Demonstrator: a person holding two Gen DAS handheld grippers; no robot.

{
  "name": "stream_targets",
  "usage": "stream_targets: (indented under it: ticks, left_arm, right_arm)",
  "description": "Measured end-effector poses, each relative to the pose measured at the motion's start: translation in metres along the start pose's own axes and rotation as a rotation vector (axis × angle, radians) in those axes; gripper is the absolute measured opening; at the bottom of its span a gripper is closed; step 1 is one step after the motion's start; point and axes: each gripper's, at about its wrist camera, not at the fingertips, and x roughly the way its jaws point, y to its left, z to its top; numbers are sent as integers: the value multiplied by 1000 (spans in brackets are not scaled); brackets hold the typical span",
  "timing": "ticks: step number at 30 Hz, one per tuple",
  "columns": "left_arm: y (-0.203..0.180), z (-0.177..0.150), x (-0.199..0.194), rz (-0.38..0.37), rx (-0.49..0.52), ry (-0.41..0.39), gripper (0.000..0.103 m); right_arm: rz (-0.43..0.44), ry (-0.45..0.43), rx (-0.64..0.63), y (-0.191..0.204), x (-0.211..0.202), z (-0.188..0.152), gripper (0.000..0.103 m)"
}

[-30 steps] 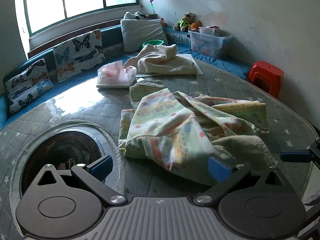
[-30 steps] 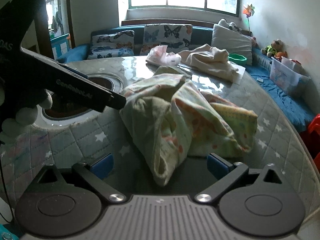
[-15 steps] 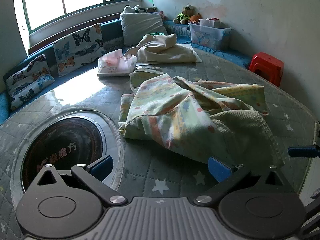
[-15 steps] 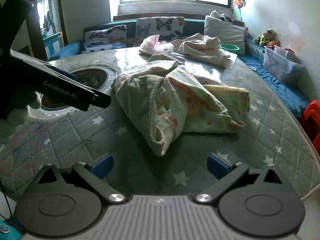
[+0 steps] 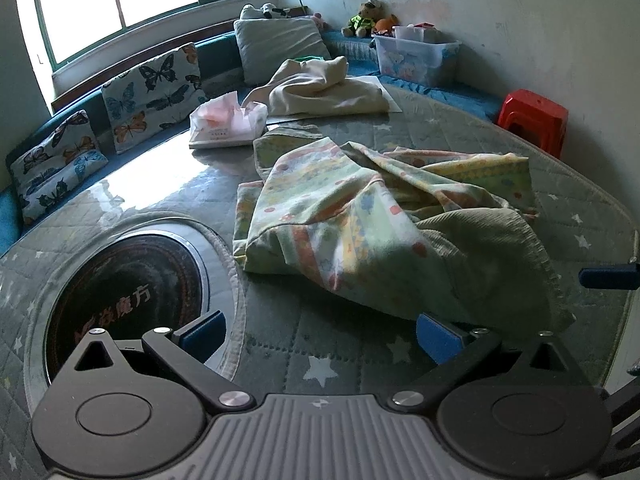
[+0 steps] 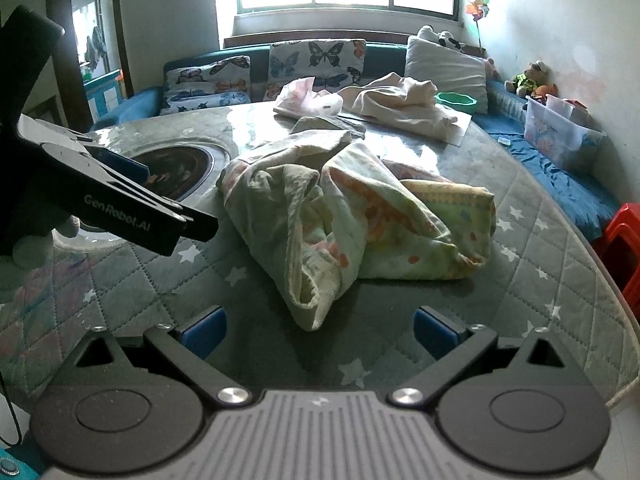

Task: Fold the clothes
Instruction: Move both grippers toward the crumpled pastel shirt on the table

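A crumpled pastel patterned garment (image 5: pixel 384 220) lies in a heap on the quilted round table (image 5: pixel 320 368); it also shows in the right wrist view (image 6: pixel 352 220). My left gripper (image 5: pixel 320 336) is open and empty, just short of the garment's near edge. My right gripper (image 6: pixel 320 330) is open and empty, just in front of the garment's hanging corner. The left gripper's body shows at the left of the right wrist view (image 6: pixel 120 208).
A round black cooktop (image 5: pixel 124 300) is set into the table's left side. A cream garment (image 5: pixel 324 88) and a pink tissue pack (image 5: pixel 228 120) lie at the table's far side. A red stool (image 5: pixel 536 116) stands at the right. Cushions line the window bench.
Both grippers have drawn back from the garment and risen a little; more bare table shows in front of each. The garment lies as before.
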Motion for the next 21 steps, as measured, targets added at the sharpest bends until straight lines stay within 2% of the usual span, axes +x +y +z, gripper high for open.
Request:
stream_targets:
  ticks: [10,21]
  left_arm:
    - [2,8,5,9,7,7,103]
    - [14,31,3,41,-3,-17,103]
  right_arm:
    - [6,-11,-10,-1,5,11,101]
    - [-1,0,-30,-2,17,26,101]
